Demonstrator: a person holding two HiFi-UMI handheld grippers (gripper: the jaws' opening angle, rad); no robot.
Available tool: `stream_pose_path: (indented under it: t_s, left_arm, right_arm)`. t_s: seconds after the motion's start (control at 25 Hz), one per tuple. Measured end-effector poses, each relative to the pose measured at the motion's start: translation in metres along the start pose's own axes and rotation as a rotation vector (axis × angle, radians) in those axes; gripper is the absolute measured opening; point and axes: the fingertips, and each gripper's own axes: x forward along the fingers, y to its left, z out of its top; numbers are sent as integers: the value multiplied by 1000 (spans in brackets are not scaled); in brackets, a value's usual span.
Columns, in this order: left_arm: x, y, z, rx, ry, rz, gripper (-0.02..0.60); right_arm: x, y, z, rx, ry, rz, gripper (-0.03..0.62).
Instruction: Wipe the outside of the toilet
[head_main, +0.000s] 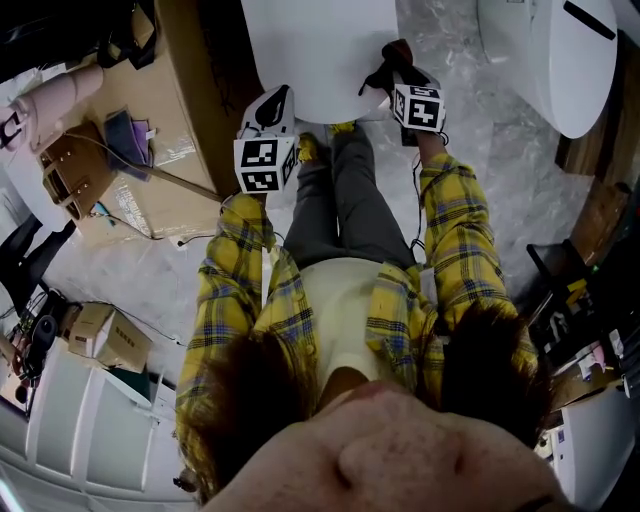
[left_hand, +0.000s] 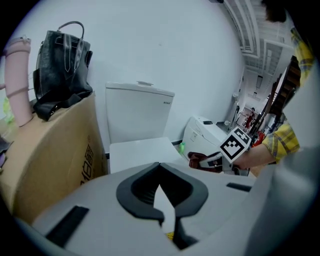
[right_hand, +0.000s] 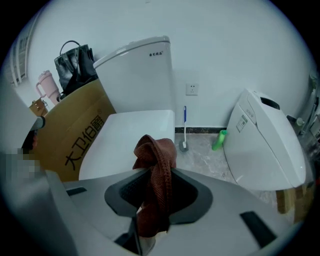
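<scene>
Nearest: the person's hair and yellow check shirt fill the bottom of the head view, with both arms reaching forward.
Left claw: drawn in to a thin slit with nothing in it, held over the near left edge of the toilet.
Toilet: straight ahead of both claws, lid down, its cistern against the wall.
Right claw: clamped on a brown cloth, which stands up past the tips in a twisted wad above the lid.
Risk, left: the cardboard box stands just beside the toilet, so that flank could go unwiped, or the empty claw could bump the box.
Risk, centre: the cloth is bunched, not spread. Pressed hard, it may pull free or let the bare tips scrape the porcelain.
Risk, right: a toilet brush and a green bottle stand on the floor near the bowl, and a low sweep could topple them.
Containers: the box's contents are hidden. A black bag slumps on its top, contents unseen, and a pink tumbler stands to the left of the bag.
Far right: a second toilet, apart from the first.
</scene>
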Motion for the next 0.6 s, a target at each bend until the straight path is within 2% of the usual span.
stream_pose_path:
  t_s: [0.6]
  left_arm:
    - [-39,3,16,-20,-57,20,2]
  right_arm:
    - [-86,46,47,-28,-159,44,124]
